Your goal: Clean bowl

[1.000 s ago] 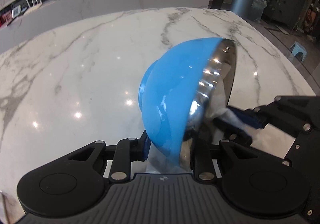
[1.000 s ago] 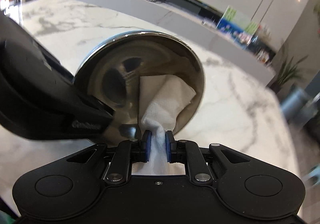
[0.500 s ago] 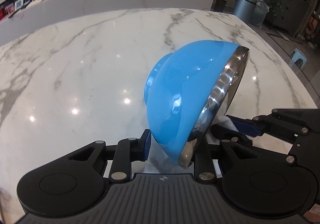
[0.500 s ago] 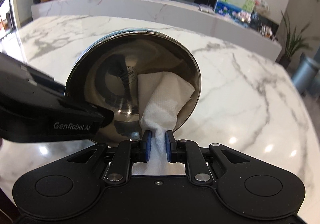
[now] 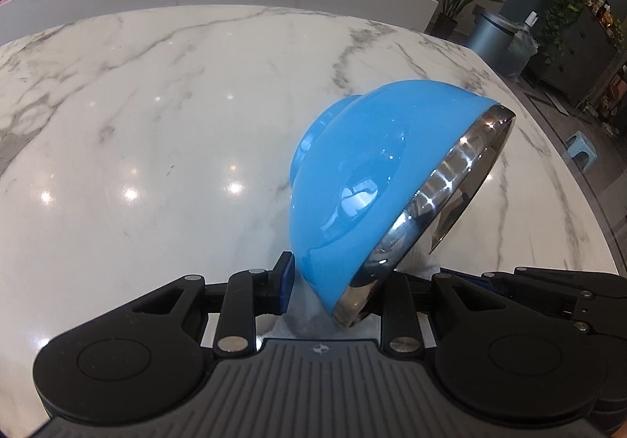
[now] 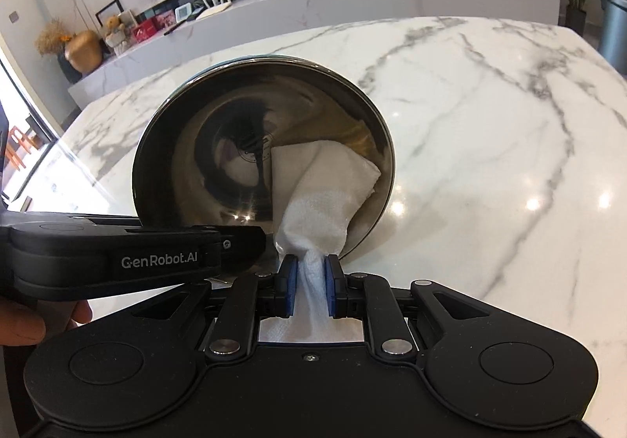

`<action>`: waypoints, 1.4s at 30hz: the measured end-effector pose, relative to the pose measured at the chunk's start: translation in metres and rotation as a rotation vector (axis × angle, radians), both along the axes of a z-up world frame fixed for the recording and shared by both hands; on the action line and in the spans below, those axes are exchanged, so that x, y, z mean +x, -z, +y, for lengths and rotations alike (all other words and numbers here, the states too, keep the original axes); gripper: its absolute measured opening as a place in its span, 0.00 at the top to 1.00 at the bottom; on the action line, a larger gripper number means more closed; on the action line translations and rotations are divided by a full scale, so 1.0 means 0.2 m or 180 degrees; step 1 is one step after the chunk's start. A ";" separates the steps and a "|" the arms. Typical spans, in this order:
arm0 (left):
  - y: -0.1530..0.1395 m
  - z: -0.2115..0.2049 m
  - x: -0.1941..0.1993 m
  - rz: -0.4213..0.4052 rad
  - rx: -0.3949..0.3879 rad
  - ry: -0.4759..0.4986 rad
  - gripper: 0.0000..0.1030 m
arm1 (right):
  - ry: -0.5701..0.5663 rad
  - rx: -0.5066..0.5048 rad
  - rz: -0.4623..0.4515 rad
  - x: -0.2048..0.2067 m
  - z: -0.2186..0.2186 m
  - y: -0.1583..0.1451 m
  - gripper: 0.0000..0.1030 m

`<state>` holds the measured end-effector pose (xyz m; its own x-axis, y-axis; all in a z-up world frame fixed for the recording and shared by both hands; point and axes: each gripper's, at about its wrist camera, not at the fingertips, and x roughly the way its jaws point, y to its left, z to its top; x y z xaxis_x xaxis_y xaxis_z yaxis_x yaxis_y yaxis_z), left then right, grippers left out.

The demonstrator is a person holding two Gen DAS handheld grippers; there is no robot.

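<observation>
Since a second ago, the right gripper point(image 6: 309, 281), pinching the paper towel point(image 6: 325, 183), is sweeping sideways inside the bowl point(image 5: 368, 179), whose rim the left gripper point(image 5: 333, 293) is clamping; wiping is continuing, apparently unfinished.

The left gripper point(image 6: 258, 242), reaching in from the left of the right wrist view, is showing "GenRobot.AI" in pale letters on its black side. A stamp inside the bowl point(image 6: 235, 148) is staying unreadable.

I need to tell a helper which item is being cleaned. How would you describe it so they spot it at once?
Above the white marble table, the left gripper holds a tilted bowl by its rim. It is glossy blue outside and mirror steel inside.
</observation>
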<state>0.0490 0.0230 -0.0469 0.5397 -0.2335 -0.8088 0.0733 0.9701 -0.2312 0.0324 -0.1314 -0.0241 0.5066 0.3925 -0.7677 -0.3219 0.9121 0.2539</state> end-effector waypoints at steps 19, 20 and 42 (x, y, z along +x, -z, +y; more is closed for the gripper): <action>-0.04 0.02 -0.02 0.0245 0.0114 0.0511 0.81 | -0.0508 -0.0445 -0.0347 -0.09 0.11 -0.01 0.88; -0.04 0.02 -0.02 0.0248 0.0120 0.0524 0.81 | -0.0519 -0.0520 -0.0379 -0.09 0.11 -0.01 0.88; -0.06 0.00 -0.03 0.0156 0.0338 0.0585 0.74 | -0.0471 -0.0909 -0.0643 -0.11 0.17 -0.02 0.88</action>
<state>0.0435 0.0222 -0.0344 0.4554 -0.2365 -0.8583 0.2424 0.9606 -0.1361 0.0110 -0.0971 -0.0204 0.6128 0.2573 -0.7472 -0.4731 0.8768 -0.0861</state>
